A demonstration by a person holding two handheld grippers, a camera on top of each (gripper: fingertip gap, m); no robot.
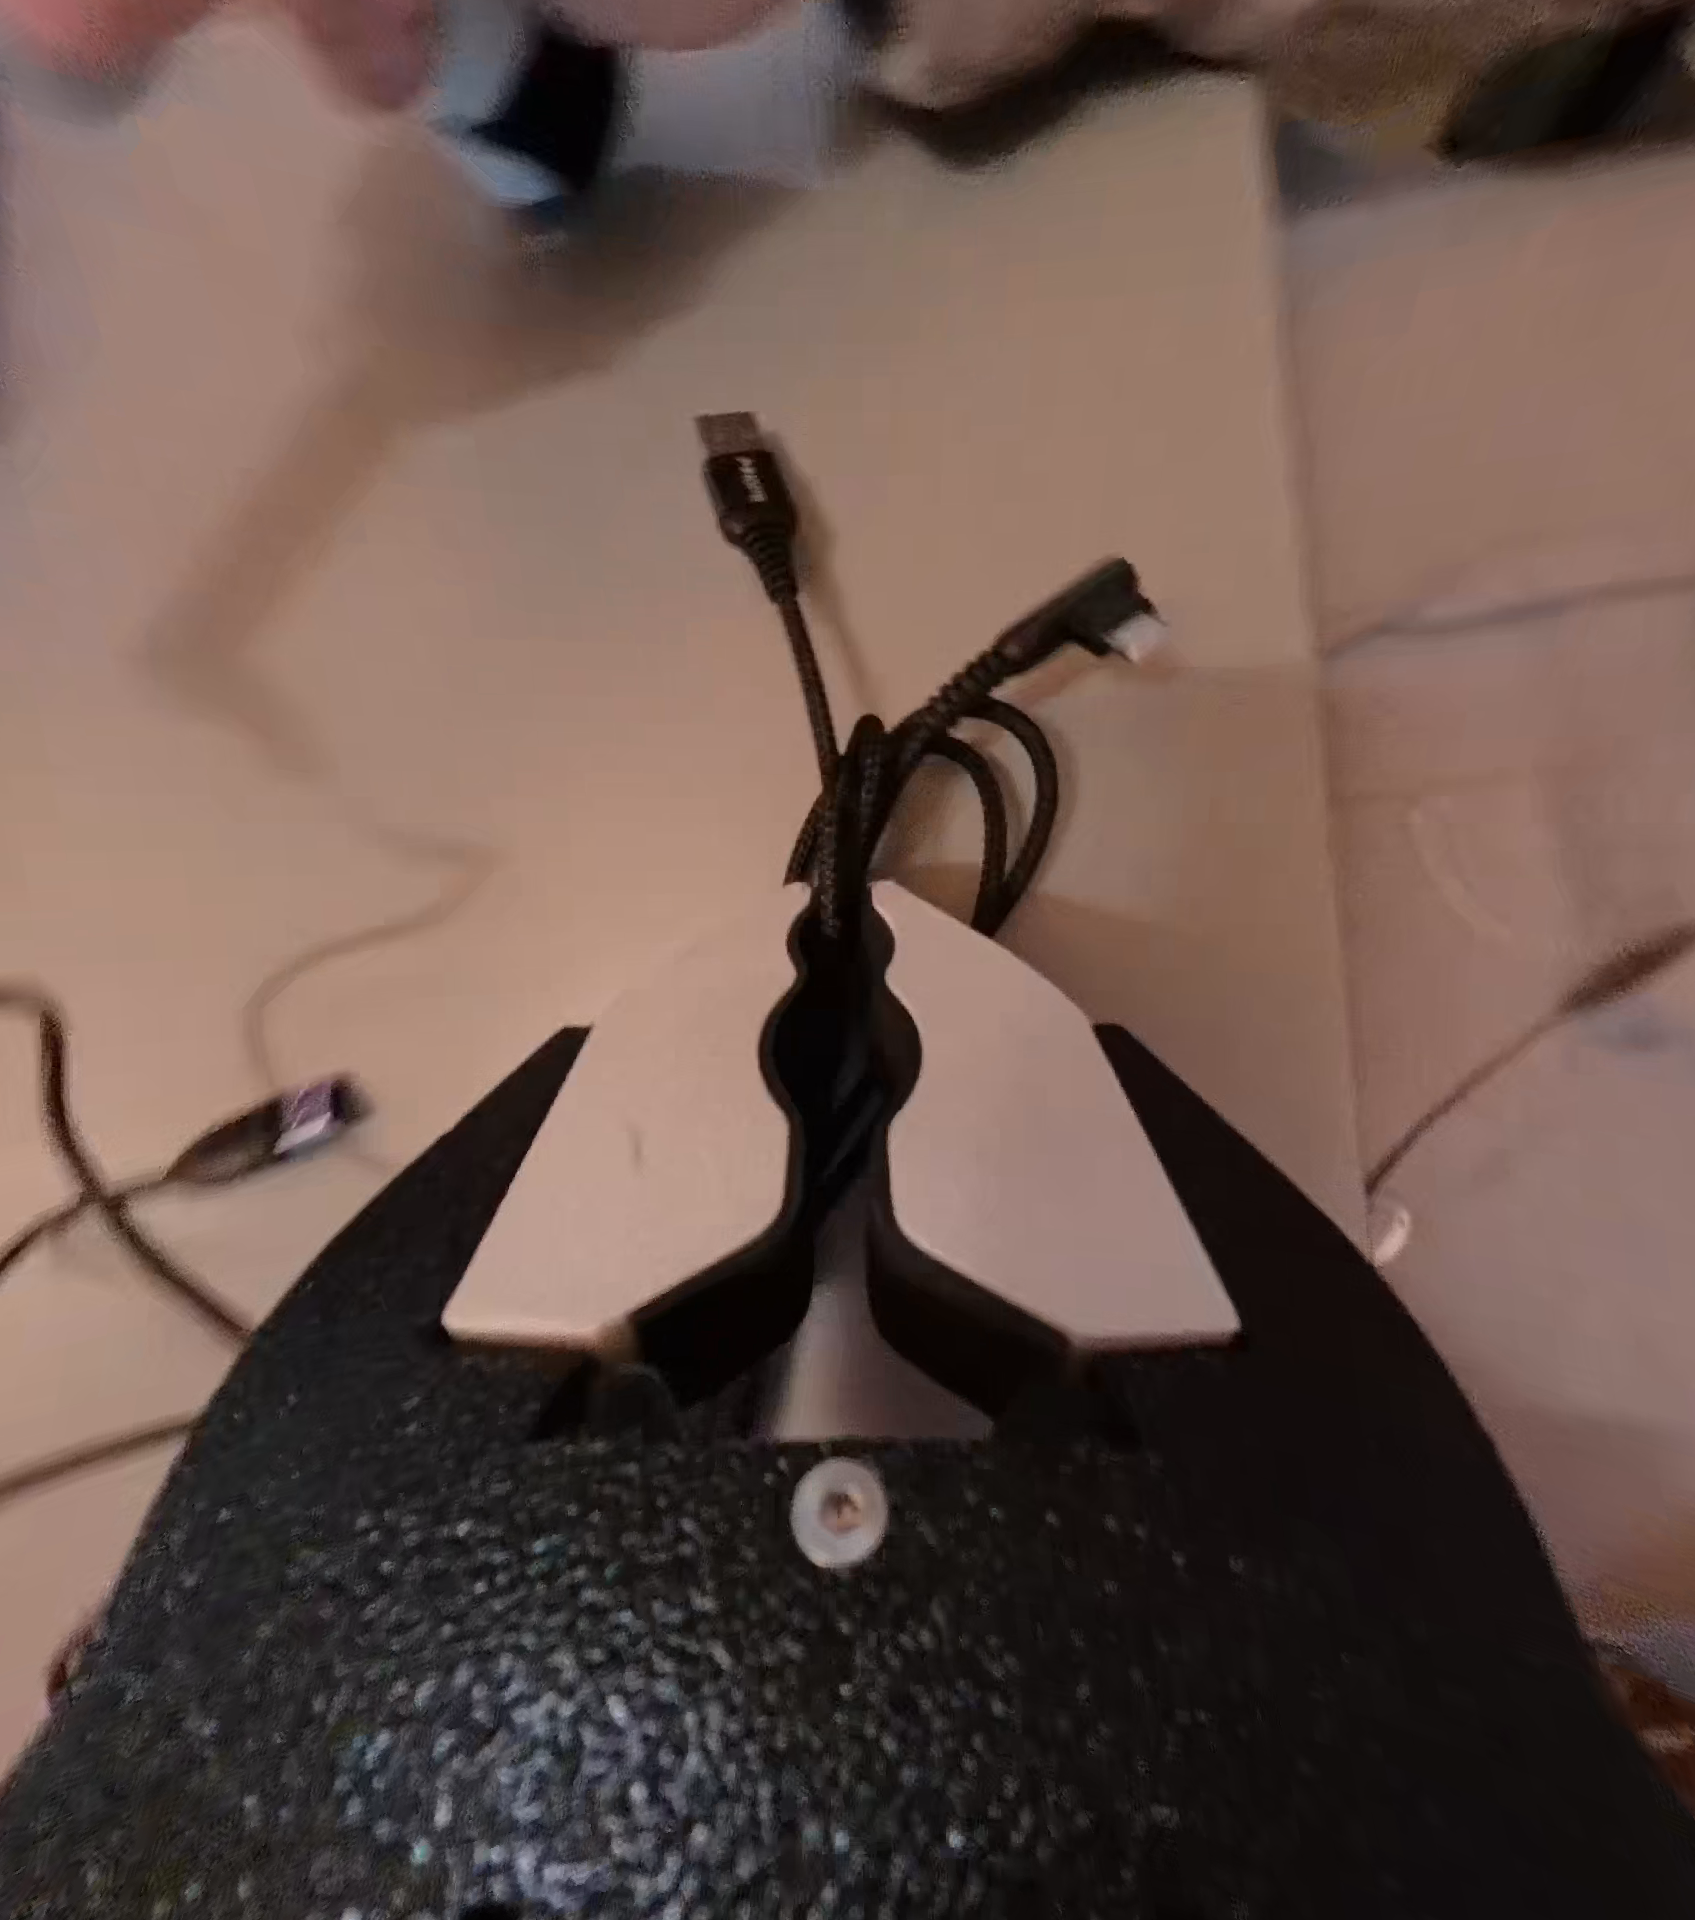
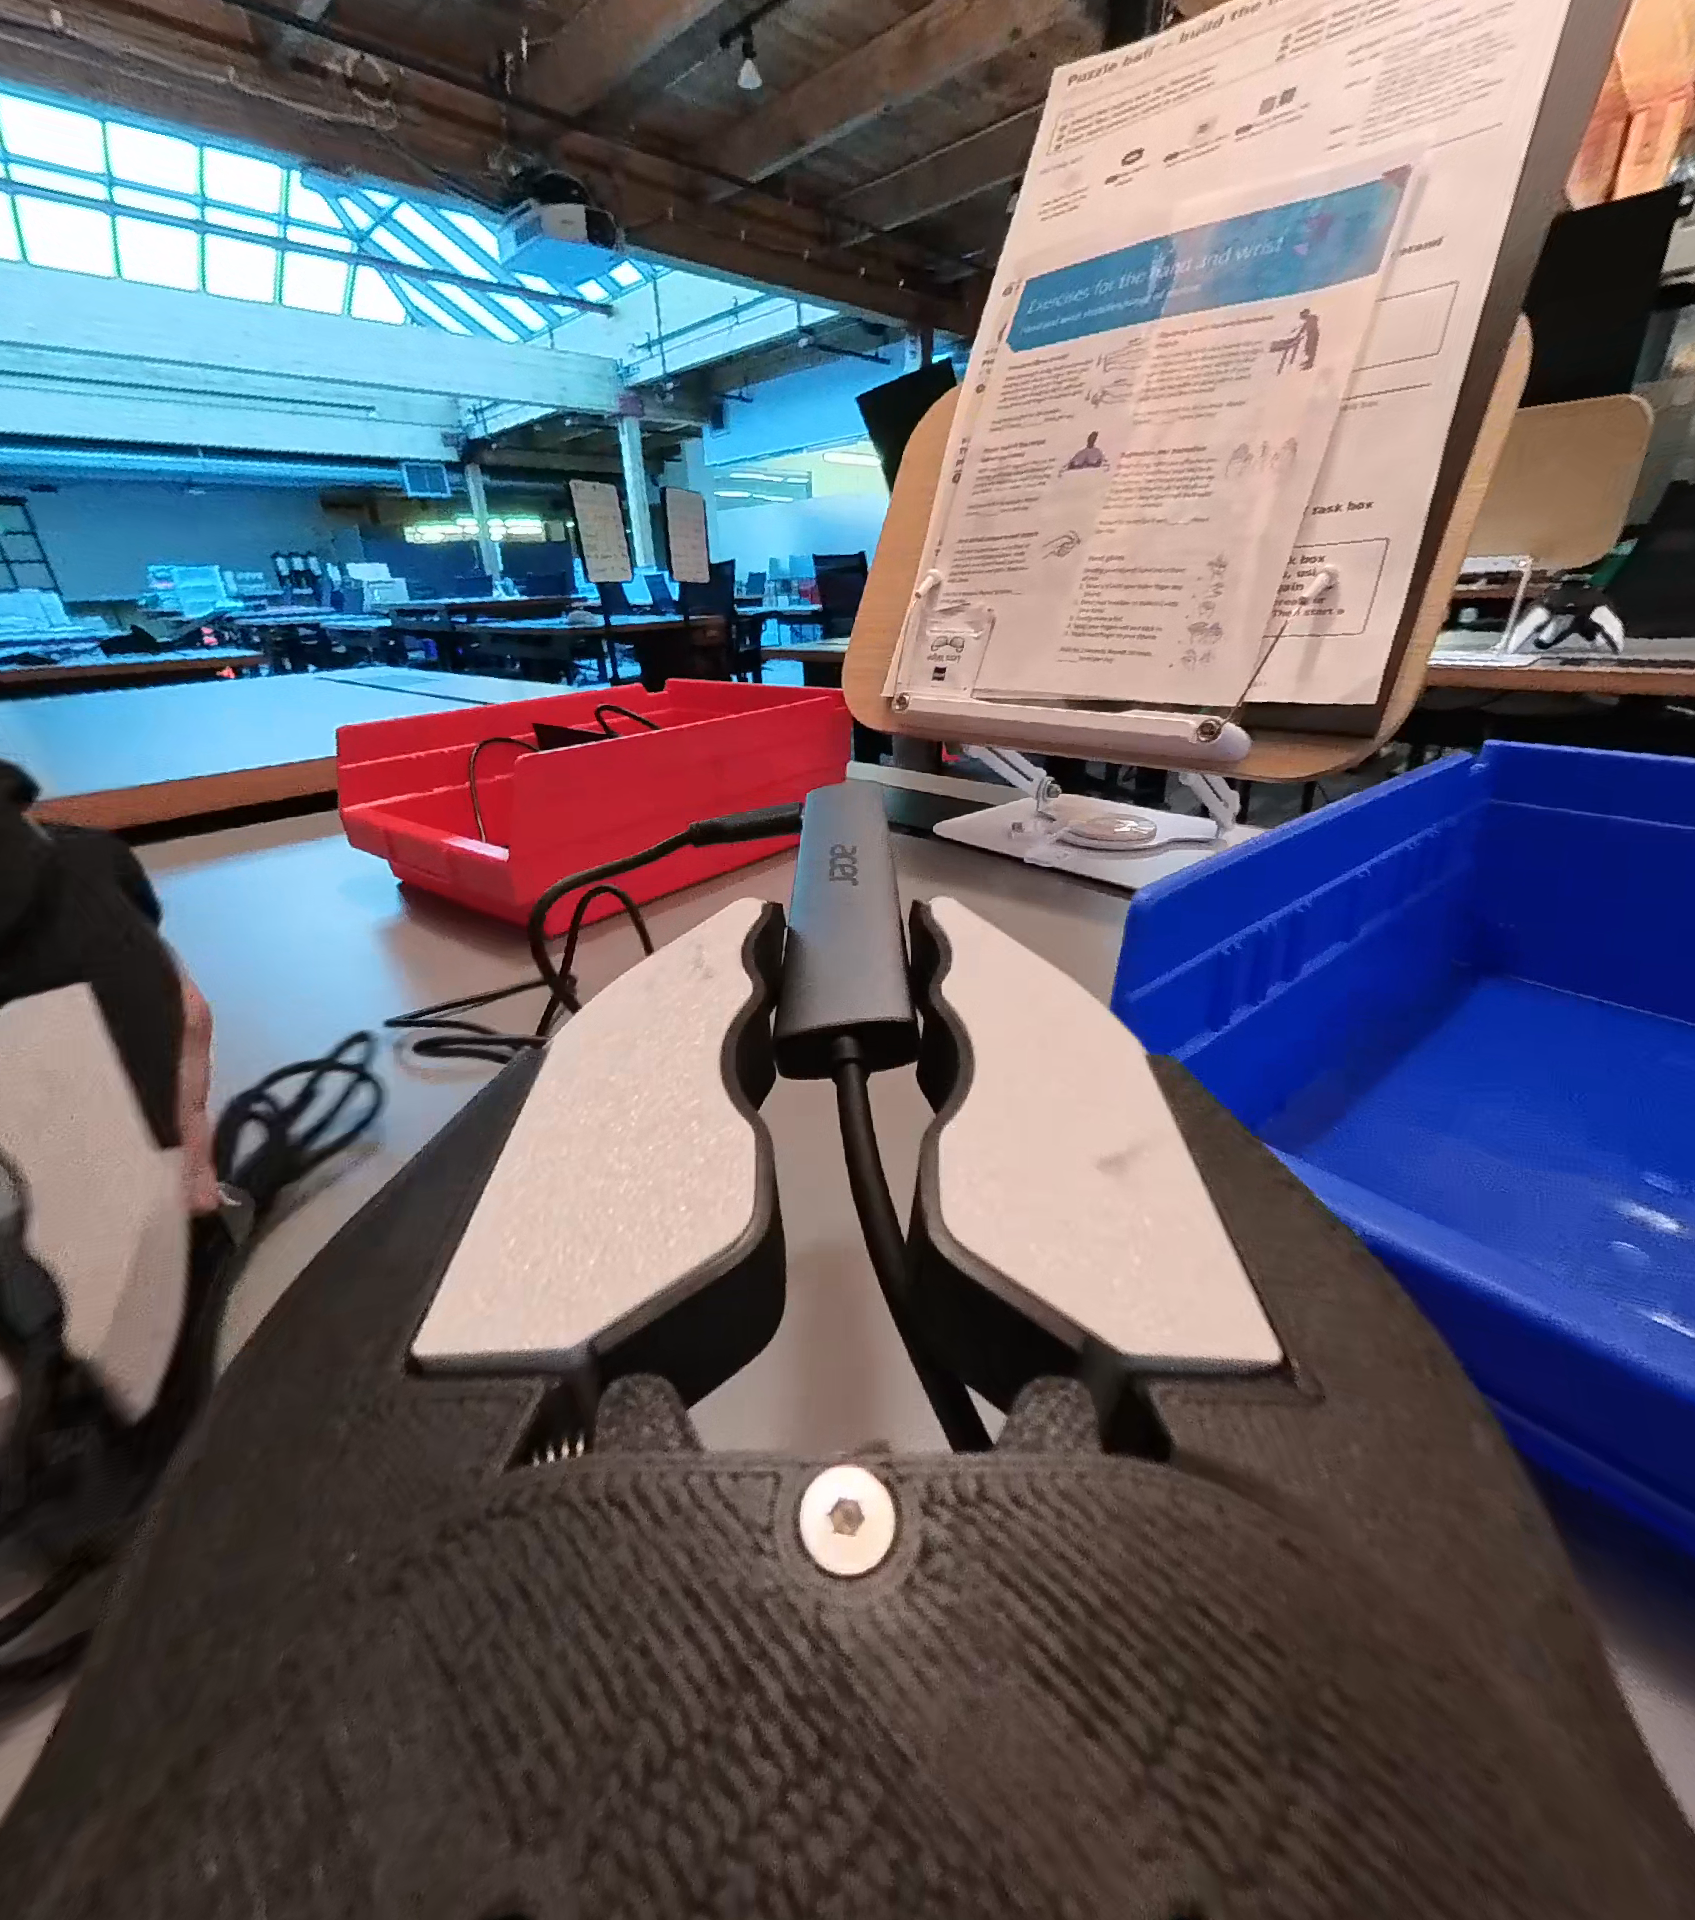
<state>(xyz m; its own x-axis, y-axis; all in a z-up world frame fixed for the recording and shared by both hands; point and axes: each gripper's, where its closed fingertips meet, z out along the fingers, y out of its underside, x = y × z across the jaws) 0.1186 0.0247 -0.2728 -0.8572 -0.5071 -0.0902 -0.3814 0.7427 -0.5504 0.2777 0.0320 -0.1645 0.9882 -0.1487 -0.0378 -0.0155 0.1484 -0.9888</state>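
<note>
Grey worktable (image 2: 323, 935) under us, red bin (image 2: 614, 790) ahead, blue bin (image 2: 1445, 1039) crowding our right. Our right gripper (image 2: 845, 935) clamps a dark hub (image 2: 838, 935); our left gripper (image 1: 838, 914) pinches a bundled black cable (image 1: 853, 790), plugs sticking up.

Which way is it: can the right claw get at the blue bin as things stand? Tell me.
Probably yes. The blue bin sits just right of the right claw, open-topped, nothing between them. But the claw is shut on a dark hub, so it cannot grip anything else.
</note>
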